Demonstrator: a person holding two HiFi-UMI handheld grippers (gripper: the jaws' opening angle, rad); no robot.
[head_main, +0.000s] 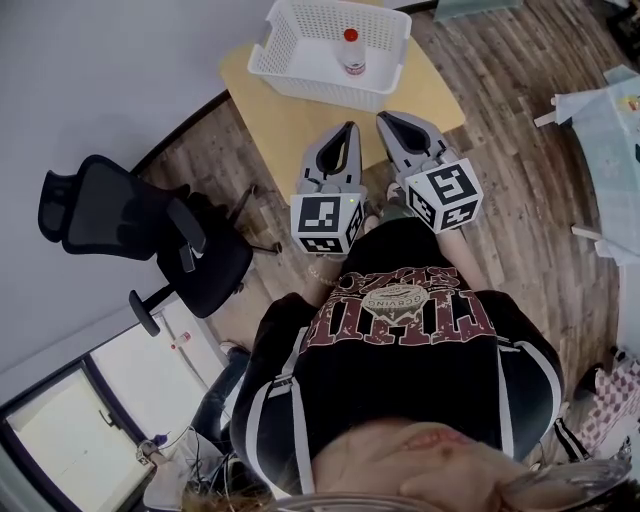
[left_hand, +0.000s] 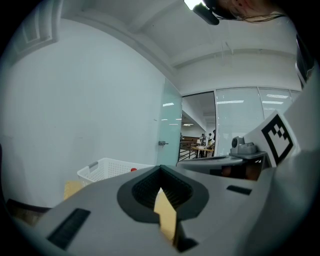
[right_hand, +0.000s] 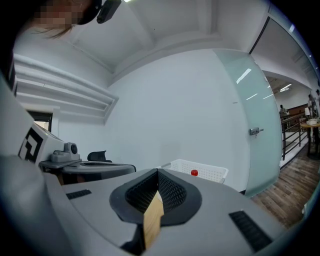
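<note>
Standing upright near the middle of a white basket (head_main: 320, 88) is a small bottle (head_main: 352, 52) with a red cap and a pale label. The basket sits on a small wooden counter (head_main: 290, 125).

Just short of the basket, a person holds the left tool (head_main: 350, 128) and the right tool (head_main: 386, 119) side by side. Both are aimed at the basket and are well apart from the bottle. Each tool's own view shows its jaws pressed together at the tips with nothing held; only a sliver of counter shows through the gap.

As a judgement, any grip on the bottle would need the jaws parted first. They would then have to be lowered past the basket's near wall and closed round the body below the cap.

The bottle's label is too small to read. Each tool carries a cube (head_main: 327, 222) with black-and-white square markers. The person's black shirt (head_main: 400, 330) bears maroon lettering, upside down here and not legible.

Left of the basket, nearer the person, a black chair (head_main: 140, 225) stands on the wood floor (head_main: 510, 170).
</note>
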